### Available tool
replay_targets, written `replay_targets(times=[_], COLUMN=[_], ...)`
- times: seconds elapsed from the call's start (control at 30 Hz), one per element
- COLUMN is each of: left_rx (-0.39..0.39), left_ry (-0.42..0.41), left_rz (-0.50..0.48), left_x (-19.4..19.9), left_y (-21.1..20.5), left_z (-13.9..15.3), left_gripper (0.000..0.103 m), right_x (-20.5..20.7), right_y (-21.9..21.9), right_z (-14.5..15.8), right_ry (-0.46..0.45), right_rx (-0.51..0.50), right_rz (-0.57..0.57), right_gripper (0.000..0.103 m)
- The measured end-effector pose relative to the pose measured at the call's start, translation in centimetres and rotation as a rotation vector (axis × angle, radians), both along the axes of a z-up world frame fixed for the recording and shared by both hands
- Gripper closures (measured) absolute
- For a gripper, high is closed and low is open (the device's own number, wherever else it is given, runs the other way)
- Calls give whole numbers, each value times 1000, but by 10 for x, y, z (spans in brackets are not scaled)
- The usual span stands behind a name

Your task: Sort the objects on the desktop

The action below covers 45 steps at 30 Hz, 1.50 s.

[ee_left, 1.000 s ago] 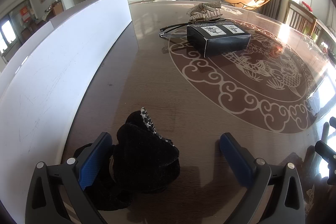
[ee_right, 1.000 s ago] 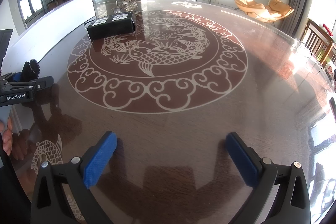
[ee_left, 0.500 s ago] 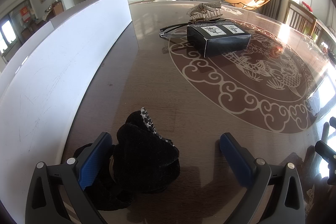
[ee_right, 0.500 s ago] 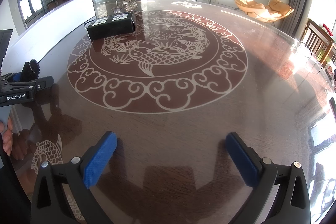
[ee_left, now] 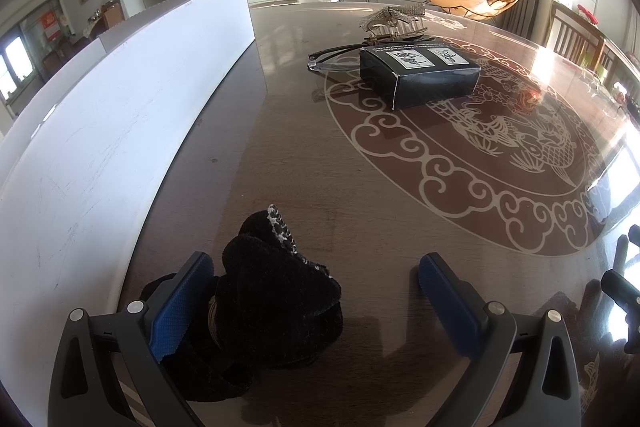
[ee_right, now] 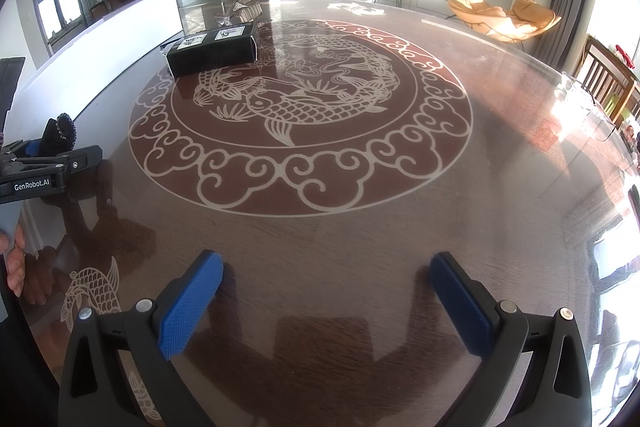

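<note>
A black fuzzy hair clip (ee_left: 276, 291) with a sparkly edge lies on the table between my left gripper's (ee_left: 316, 291) open fingers, close against the left pad (ee_left: 182, 303). A black box (ee_left: 418, 75) with white labels sits farther back, with glasses (ee_left: 328, 61) and a silvery clip (ee_left: 390, 17) behind it. The box also shows in the right wrist view (ee_right: 212, 53). My right gripper (ee_right: 326, 291) is open and empty above the bare table. The left gripper (ee_right: 52, 167) and the hair clip (ee_right: 60, 133) show at the right wrist view's left edge.
A long white board (ee_left: 112, 131) stands along the table's left side. The round table (ee_right: 500, 187) has a large carp and cloud pattern. Chairs (ee_right: 604, 83) stand at the far right rim.
</note>
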<state>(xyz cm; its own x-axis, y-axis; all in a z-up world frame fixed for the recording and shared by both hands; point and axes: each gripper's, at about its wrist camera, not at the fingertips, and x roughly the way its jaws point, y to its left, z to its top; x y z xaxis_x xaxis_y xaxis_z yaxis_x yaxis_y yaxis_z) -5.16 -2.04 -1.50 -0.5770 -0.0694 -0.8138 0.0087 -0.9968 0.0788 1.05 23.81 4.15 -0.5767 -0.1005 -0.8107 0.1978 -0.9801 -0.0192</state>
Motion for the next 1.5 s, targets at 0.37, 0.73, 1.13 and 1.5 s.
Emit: replay_targets(times=[0.37, 0.73, 1.13, 1.5], left_rx=[0, 0, 0, 4], left_ry=[0, 0, 0, 2], left_rz=[-1, -1, -1, 4], left_x=[0, 0, 0, 0], left_y=[0, 0, 0, 1], left_z=[0, 0, 0, 1], left_gripper=[0, 0, 0, 0], right_x=[0, 0, 0, -19], right_y=[0, 0, 0, -14], right_z=[0, 0, 0, 1], right_ry=[0, 0, 0, -30], right_rx=[2, 1, 1, -9], right_rz=[-1, -1, -1, 103], right_gripper=[0, 0, 0, 0])
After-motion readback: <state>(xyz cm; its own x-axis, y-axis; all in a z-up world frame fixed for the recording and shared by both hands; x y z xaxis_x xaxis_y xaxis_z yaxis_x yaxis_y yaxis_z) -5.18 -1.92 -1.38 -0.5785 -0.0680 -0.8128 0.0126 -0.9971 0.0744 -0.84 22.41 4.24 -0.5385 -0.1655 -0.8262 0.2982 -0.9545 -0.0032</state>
